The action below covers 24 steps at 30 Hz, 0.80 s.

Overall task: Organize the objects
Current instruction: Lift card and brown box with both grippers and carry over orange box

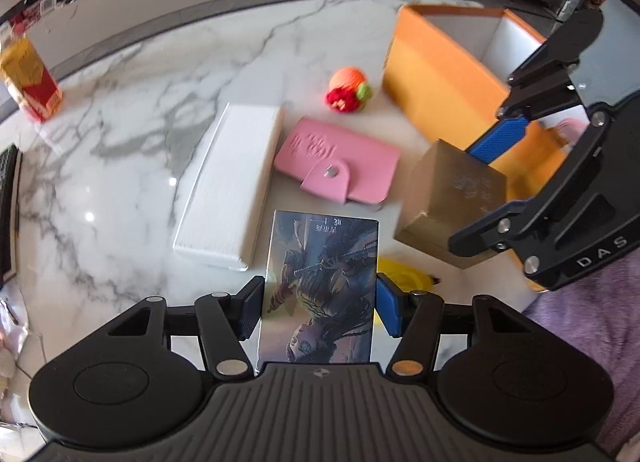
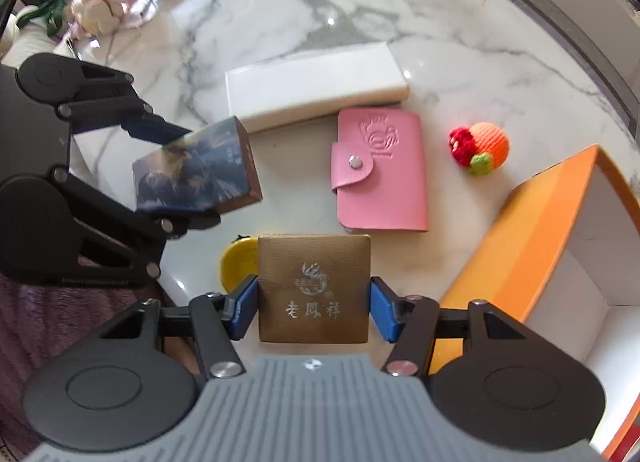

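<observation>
Your left gripper point(image 1: 318, 308) is clamped on the illustrated card box point(image 1: 320, 290), its blue pads pressed to the box's two long sides, and the box is lifted off the marble table point(image 1: 132, 134). Your right gripper point(image 2: 313, 308) is closed on the gold box point(image 2: 314, 288), pads tight against its left and right faces, printed lid facing the camera.

In the left wrist view, the gold box point(image 1: 450, 202) hangs at about 2 o'clock from the card box, with the right gripper point(image 1: 486, 198) coming in from the right edge. The white long box point(image 1: 230, 182) lies flat at 10 o'clock, just beside the pink card wallet point(image 1: 336, 162) at 12 o'clock. The wallet is snapped shut. The crocheted orange ball point(image 1: 350, 90) sits beyond the wallet, near the open orange box point(image 1: 436, 90) at 1 o'clock. A red and gold carton point(image 1: 30, 82) stands well apart at the far left.

In the right wrist view, the orange box point(image 2: 520, 234) is at 3 o'clock of the gold box, its white interior showing. A yellow object point(image 2: 238, 262) lies on the table just left of the gold box, partly hidden behind it. The left gripper point(image 2: 176, 178) holds the card box point(image 2: 196, 170) tilted at 10 o'clock.
</observation>
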Each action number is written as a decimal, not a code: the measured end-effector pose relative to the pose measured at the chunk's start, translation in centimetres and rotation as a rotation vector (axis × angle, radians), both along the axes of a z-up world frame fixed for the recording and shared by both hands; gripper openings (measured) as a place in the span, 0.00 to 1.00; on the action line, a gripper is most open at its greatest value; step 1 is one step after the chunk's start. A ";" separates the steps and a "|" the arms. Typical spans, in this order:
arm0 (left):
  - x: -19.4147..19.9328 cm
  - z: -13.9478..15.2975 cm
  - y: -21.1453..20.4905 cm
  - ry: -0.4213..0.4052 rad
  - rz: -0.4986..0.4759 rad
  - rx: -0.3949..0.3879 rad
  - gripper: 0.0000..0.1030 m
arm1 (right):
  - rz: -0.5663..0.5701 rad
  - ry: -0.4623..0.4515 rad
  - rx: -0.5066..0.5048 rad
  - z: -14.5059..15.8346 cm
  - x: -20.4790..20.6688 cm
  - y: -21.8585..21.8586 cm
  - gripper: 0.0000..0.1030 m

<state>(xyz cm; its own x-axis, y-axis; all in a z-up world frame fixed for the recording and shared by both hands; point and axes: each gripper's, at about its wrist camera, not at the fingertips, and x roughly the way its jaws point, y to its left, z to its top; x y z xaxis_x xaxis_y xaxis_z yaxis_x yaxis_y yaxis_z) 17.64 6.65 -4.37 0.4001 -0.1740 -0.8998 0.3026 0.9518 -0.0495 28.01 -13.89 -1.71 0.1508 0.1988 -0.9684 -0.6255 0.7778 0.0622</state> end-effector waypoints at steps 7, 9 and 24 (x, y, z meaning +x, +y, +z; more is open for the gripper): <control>0.3 5.7 -3.6 -0.106 -0.088 -0.014 0.65 | -0.061 -0.093 0.054 6.0 -1.4 -3.7 0.59; 0.7 6.9 -5.1 -0.131 -0.128 -0.015 0.65 | -0.101 -0.118 0.058 7.4 -1.6 -5.5 0.59; 6.9 7.0 -18.0 -0.136 -0.413 0.040 0.65 | -0.352 -0.144 0.019 4.7 1.1 -20.0 0.59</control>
